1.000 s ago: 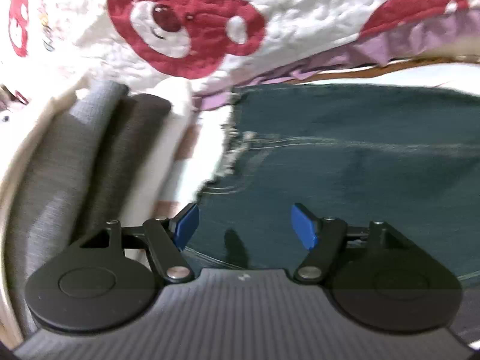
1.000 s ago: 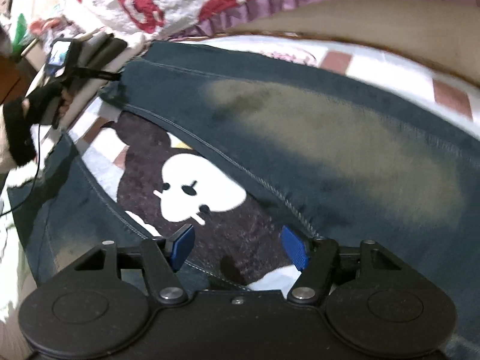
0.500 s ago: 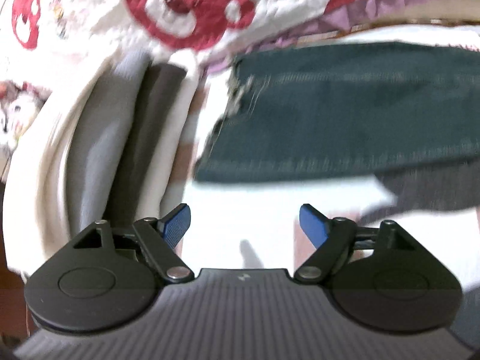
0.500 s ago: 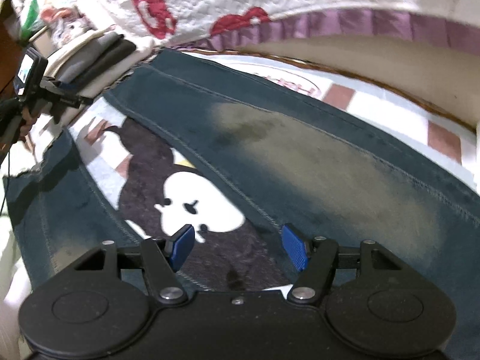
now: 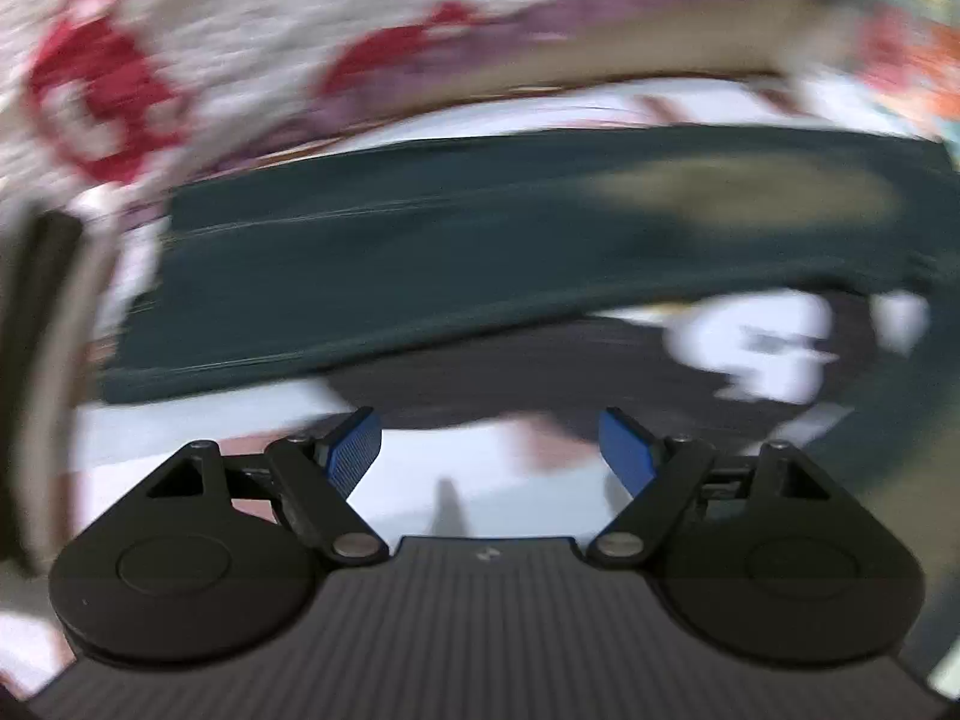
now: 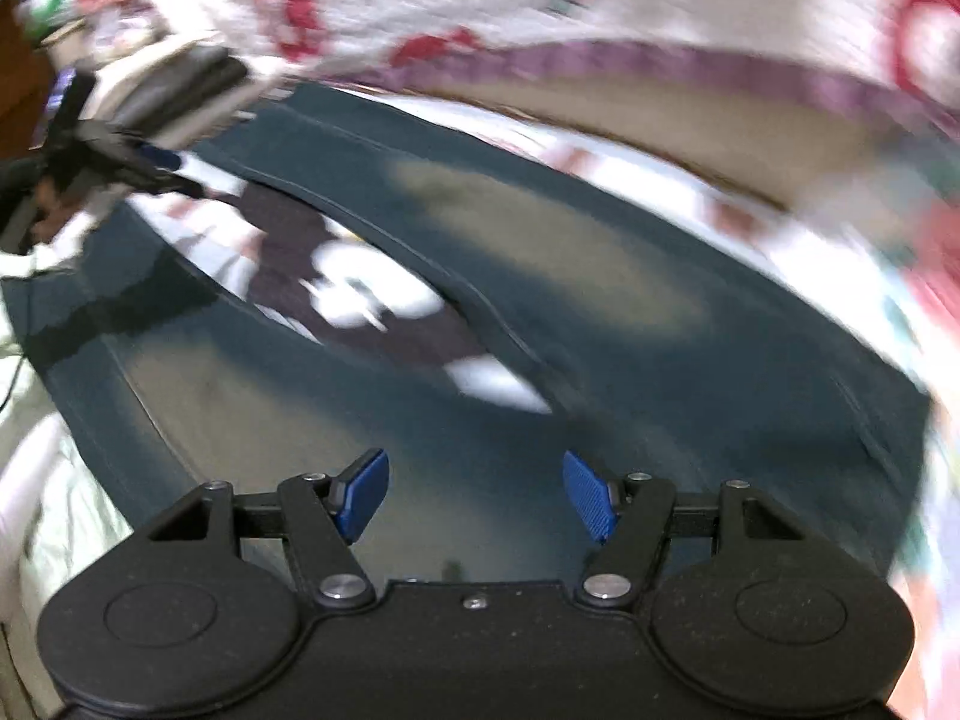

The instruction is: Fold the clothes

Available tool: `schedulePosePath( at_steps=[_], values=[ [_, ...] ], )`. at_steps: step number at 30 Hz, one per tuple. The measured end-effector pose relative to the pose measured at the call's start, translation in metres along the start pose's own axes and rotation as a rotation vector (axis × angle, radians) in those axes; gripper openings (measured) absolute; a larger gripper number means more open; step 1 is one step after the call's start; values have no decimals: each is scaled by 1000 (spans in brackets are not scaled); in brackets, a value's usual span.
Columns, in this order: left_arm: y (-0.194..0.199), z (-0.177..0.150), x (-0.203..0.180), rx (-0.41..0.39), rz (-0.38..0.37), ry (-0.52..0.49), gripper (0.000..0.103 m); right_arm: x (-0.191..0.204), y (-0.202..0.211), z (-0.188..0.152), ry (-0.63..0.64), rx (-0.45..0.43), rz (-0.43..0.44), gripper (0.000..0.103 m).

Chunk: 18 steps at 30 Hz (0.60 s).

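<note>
On the bed: dark blue jeans [image 6: 540, 276] spread flat over a sheet printed with a black-and-white cartoon figure [image 6: 360, 294]; both views blurred.
Jeans, look: legs apart in a V, faded tan patch on each leg, pale seam stitching.
Left gripper [image 5: 489, 450]: jaws wide, released, nothing between; bare sheet beneath.
Right gripper [image 6: 474, 498]: jaws apart, empty, not pressing cloth.
Jeans vs left gripper: far leg ahead, apart from the fingertips.
Jeans vs right gripper: near the crotch, denim directly under the fingers.
Behind: white quilt [image 5: 240, 30], red motifs, purple trim.
</note>
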<state>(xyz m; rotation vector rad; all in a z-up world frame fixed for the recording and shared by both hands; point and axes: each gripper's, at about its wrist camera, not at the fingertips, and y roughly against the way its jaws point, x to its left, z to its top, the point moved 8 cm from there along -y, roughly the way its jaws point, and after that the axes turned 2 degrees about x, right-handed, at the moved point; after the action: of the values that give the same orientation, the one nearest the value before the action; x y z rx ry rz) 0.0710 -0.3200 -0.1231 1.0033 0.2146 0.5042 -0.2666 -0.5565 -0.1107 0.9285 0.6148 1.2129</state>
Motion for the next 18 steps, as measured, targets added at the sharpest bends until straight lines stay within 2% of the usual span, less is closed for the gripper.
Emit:
schedulePosePath(
  at_steps=[4,7,10,11,14,18],
  values=[
    [7,-24,-76,32,-185,-134,79,-55,38,-67,-235,25,-114,70],
    [20,-45,-118,66,-310,-212,79,-93,63,-112,-523,-28,-127,70],
    [36,-66,-144,66,-353,-305,79,-116,74,-155,-807,-110,-55,70],
    [40,-72,-149,57,-344,-334,79,-118,72,-166,-872,-134,-24,70],
    [50,-85,-161,26,-315,-405,79,-120,57,-190,-1023,-201,66,70],
    [58,-97,-170,25,-359,-476,79,-113,27,-193,-1133,-288,144,70]
  ],
)
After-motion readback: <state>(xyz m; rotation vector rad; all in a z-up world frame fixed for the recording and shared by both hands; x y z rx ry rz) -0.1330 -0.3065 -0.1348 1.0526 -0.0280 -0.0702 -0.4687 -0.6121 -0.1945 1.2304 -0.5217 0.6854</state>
